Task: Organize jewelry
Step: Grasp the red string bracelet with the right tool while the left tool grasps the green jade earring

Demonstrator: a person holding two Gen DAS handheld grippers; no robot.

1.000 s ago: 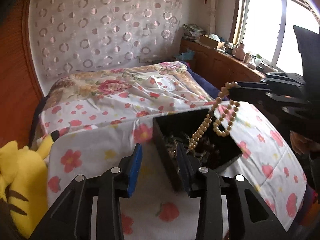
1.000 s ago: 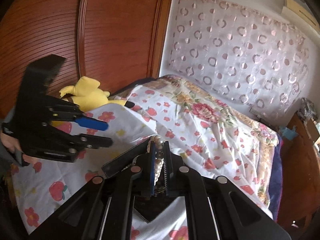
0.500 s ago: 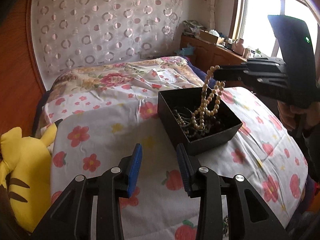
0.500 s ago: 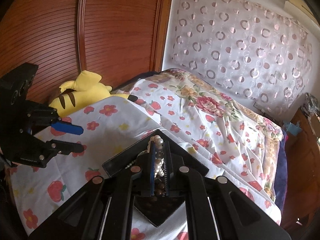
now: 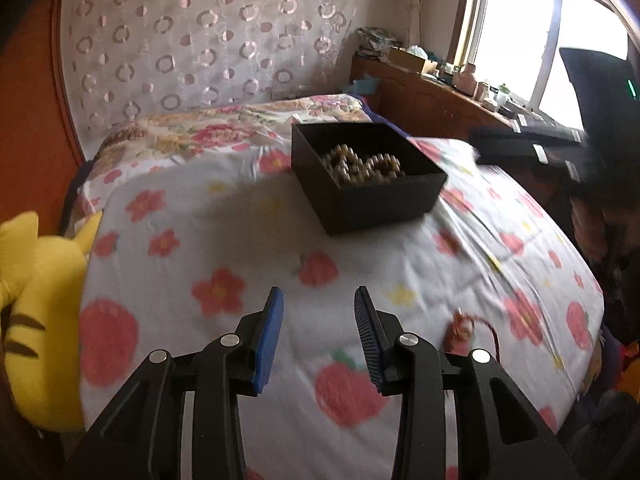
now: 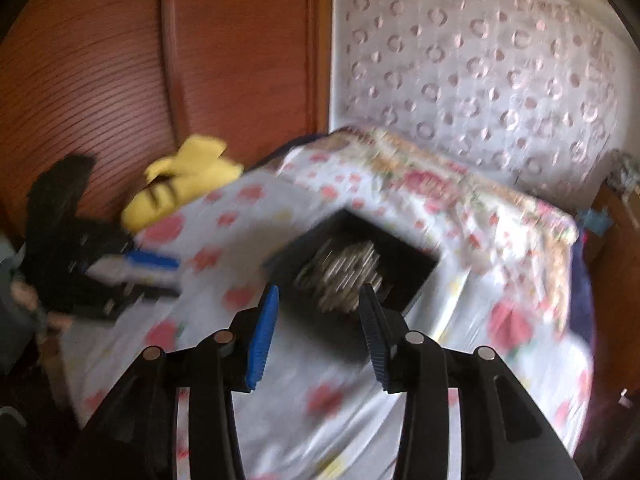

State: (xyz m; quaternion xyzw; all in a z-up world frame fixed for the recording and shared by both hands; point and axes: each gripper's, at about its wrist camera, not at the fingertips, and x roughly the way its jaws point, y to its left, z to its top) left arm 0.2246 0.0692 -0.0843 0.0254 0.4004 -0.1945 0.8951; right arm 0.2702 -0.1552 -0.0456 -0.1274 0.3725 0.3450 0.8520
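The right gripper (image 6: pixel 316 300), pinching the bead necklace (image 5: pixel 364 166) a second ago, is now opening its jaws with nothing between them. The necklace is lying coiled inside the black box (image 5: pixel 384 200), no longer dangling above it. The box is sitting near the far edge of the floral bedspread (image 5: pixel 240 240). The left gripper (image 5: pixel 318 302) is hovering, jaws spread and empty, over the bedspread's near edge.

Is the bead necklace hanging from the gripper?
No, the bead necklace lies inside the black box, and the right gripper, its jaws opening, has nothing between them.
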